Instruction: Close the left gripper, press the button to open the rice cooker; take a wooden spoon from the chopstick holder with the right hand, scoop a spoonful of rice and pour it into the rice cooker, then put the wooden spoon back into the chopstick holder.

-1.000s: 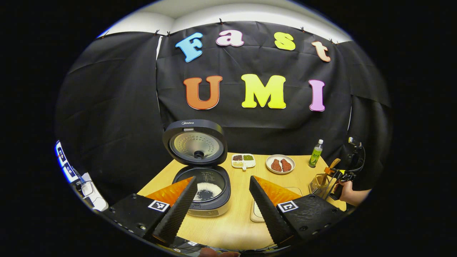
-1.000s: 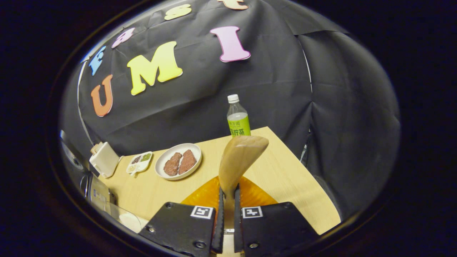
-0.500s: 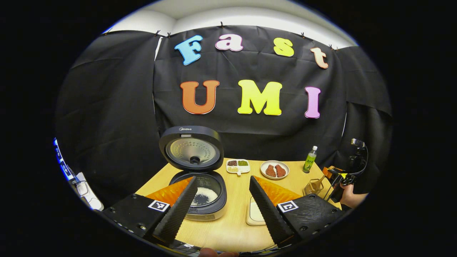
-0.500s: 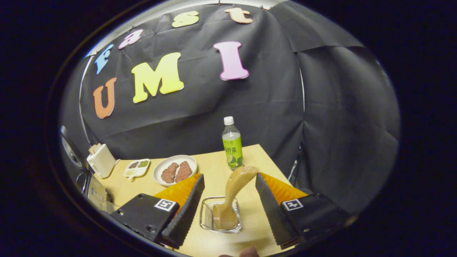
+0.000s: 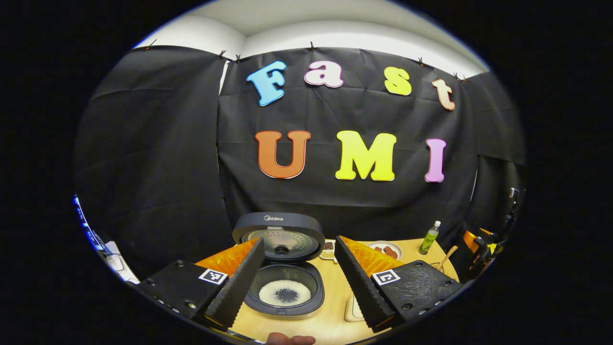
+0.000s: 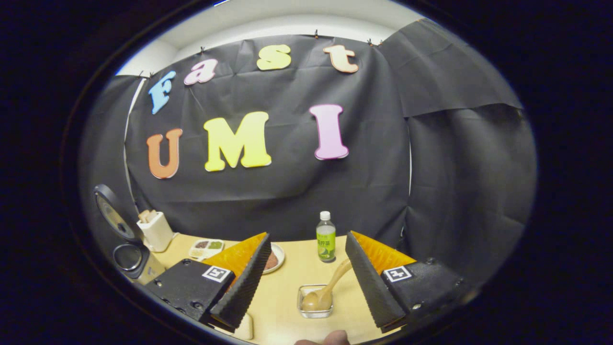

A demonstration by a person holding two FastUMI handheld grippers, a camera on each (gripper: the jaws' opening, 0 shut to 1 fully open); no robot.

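table [image 6: 292,280]: bare wood around holder, far edge at wall | rice cooker [image 5: 285,278]: lid up, rice ringed inside, 6 o'clock | left gripper [image 5: 299,282], right gripper [image 6: 309,285]: fingers apart, holding nothing | wooden spoon [image 6: 330,287]: standing in chopstick holder [image 6: 314,314], handle leaning toward 1 o'clock

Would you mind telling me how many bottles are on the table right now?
1. A single bottle stands upright near the table's far edge, behind the holder with the wooden spoon. Others may be hidden behind the fingers.
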